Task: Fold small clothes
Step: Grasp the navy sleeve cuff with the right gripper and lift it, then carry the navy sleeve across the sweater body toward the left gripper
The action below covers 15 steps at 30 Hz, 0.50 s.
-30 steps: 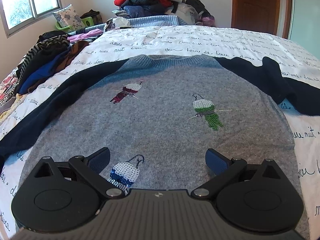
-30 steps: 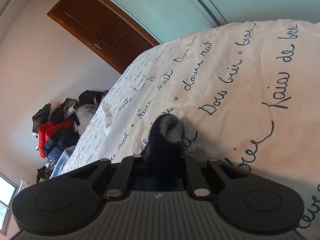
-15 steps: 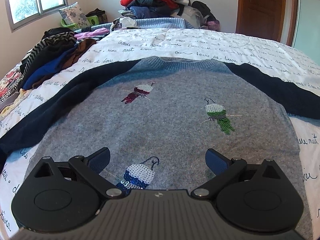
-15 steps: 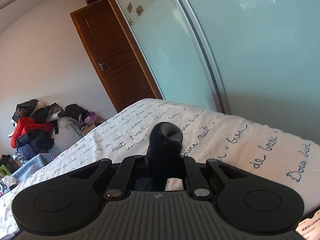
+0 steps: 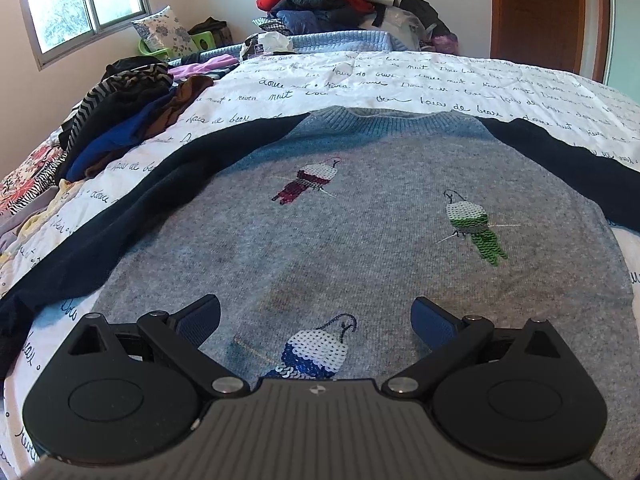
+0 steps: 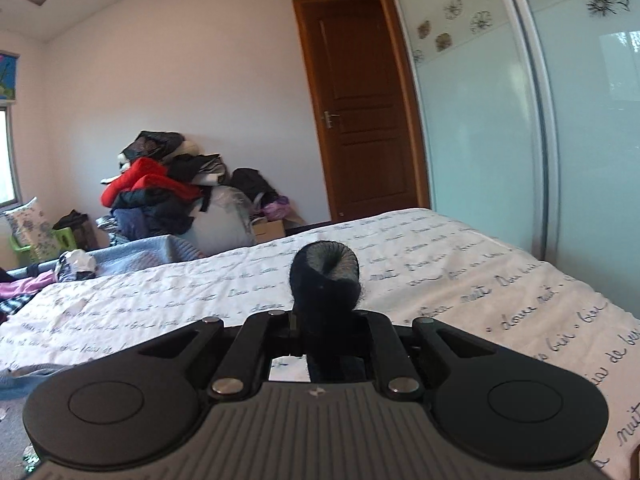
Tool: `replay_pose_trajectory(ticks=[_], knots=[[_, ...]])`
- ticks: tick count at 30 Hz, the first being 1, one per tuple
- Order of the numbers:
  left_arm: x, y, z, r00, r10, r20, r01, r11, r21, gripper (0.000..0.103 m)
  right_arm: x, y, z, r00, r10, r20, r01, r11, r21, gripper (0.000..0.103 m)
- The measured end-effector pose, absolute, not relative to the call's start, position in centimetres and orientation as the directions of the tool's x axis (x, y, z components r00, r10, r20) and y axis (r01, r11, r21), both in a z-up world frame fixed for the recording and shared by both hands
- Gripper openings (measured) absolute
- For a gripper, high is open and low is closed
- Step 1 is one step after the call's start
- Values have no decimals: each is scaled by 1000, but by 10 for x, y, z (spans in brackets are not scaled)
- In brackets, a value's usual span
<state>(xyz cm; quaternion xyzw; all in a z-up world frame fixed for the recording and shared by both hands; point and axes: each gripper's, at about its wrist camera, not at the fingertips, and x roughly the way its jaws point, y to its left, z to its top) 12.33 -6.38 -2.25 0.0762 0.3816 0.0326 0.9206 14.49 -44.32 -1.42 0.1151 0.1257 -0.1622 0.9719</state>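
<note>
A grey knit sweater (image 5: 360,240) with dark navy sleeves and three sequin birds lies flat, front up, on the white script-printed bedspread (image 5: 400,76). My left gripper (image 5: 316,316) hovers over its hem, jaws wide open, nothing between them. The left sleeve (image 5: 140,216) stretches out to the left. In the right wrist view my right gripper (image 6: 326,320) is shut on the cuff of the dark right sleeve (image 6: 324,276), whose rolled end sticks up past the fingers, lifted above the bedspread (image 6: 460,280).
A heap of unfolded clothes (image 5: 120,120) lies along the bed's left side. A tall pile of clothes (image 5: 332,0) stands past the far edge, near a wooden door (image 6: 360,120). A sliding glass wardrobe (image 6: 540,120) runs along the bed's right side.
My right gripper rose with the sleeve cuff and rolled until the room looks level; the bed dropped lower in its view. In the left wrist view the right sleeve has been drawn away.
</note>
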Motion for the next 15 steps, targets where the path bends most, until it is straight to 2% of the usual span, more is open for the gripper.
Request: replay_pose_trajectory(ticks=[4,9,15], knots=[[125,-58,-23,700,128,-703,-13,986,166,100,153,-412,-18,927,-235,-293,286,947,143,10],[125,-56,-23,706,150,-692,-20,981,193,100,162,-392,-23,930,-176,-324,237,958,161,10],[127,-47,-24,702,158,-695,-28,980,195,100,172,-352,-18,944,-97,-315,148,979,143,10]])
